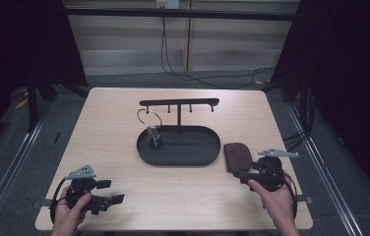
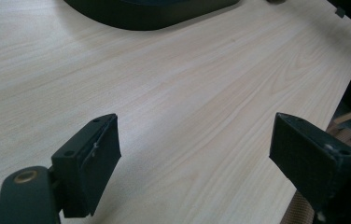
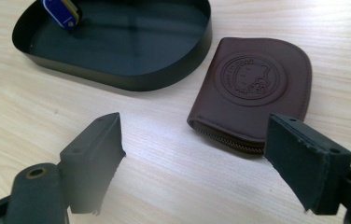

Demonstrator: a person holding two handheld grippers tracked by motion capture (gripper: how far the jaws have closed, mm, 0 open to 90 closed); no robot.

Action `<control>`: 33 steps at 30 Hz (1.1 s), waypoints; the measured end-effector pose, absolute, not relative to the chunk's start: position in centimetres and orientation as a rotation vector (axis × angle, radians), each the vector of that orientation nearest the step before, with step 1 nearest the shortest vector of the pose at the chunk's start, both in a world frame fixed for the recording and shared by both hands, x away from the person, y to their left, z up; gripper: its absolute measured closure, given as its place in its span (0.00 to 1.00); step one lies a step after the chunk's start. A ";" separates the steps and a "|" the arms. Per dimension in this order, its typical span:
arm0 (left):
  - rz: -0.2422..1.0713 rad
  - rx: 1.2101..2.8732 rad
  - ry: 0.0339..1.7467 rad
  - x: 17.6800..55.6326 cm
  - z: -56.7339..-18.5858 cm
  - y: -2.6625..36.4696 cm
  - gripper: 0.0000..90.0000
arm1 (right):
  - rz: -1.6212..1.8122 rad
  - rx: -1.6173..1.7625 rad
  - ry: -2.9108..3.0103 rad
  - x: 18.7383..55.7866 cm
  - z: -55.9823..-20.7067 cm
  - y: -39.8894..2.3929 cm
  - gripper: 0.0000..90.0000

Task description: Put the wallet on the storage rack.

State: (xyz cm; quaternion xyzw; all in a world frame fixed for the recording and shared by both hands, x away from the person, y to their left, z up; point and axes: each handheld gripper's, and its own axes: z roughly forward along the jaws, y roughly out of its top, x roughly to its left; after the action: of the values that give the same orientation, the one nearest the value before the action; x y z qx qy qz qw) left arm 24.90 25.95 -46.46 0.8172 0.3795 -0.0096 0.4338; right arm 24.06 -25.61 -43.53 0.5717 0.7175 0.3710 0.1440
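A black oval tray (image 1: 207, 152) with a T-shaped hook stand (image 1: 179, 103) sits mid-table. A key ring (image 1: 149, 118) hangs from the stand's left hook, its blue tag (image 1: 156, 142) down in the tray. A brown zip wallet (image 1: 237, 156) lies flat just right of the tray; in the right gripper view the wallet (image 3: 253, 91) shows an embossed round emblem. My right gripper (image 1: 238, 175) stands open just before the wallet, jaws apart in its own view (image 3: 197, 163). My left gripper (image 1: 110, 191) is open over bare wood at the front left (image 2: 197, 163).
The wooden table (image 1: 124, 113) ends close behind both hands. The tray's rim (image 2: 155, 21) lies far ahead of the left gripper, and the tray wall (image 3: 131, 81) sits left of the wallet. Dark frame posts and cables stand on the floor beyond.
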 end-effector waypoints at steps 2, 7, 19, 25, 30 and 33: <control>-0.017 2.029 0.935 24.7 -46.4 26.0 0.18 | 1.033 1.679 2.113 25.1 -42.9 -25.5 0.20; -0.009 2.032 0.935 24.1 -46.3 25.9 0.18 | 0.974 1.721 2.129 26.7 -42.4 -25.6 0.19; -0.017 2.066 0.905 23.9 -46.4 25.2 0.18 | 0.775 1.860 2.196 31.3 -42.4 -25.7 0.20; -0.004 2.045 0.912 24.0 -46.3 25.4 0.18 | 0.665 1.906 2.233 33.4 -42.3 -25.7 0.20; -0.006 2.036 0.909 24.1 -46.2 25.6 0.18 | 0.538 1.946 2.252 34.8 -42.6 -25.8 0.20; -0.010 2.036 0.912 24.1 -46.2 25.6 0.18 | 0.491 1.986 2.278 35.6 -43.4 -25.8 0.23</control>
State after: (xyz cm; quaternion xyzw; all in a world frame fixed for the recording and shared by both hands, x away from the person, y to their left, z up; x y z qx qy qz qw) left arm 24.14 25.64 -46.22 0.8196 0.3671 -0.0039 0.4398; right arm 35.65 -25.79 -43.44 0.6482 0.7434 0.1604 0.0398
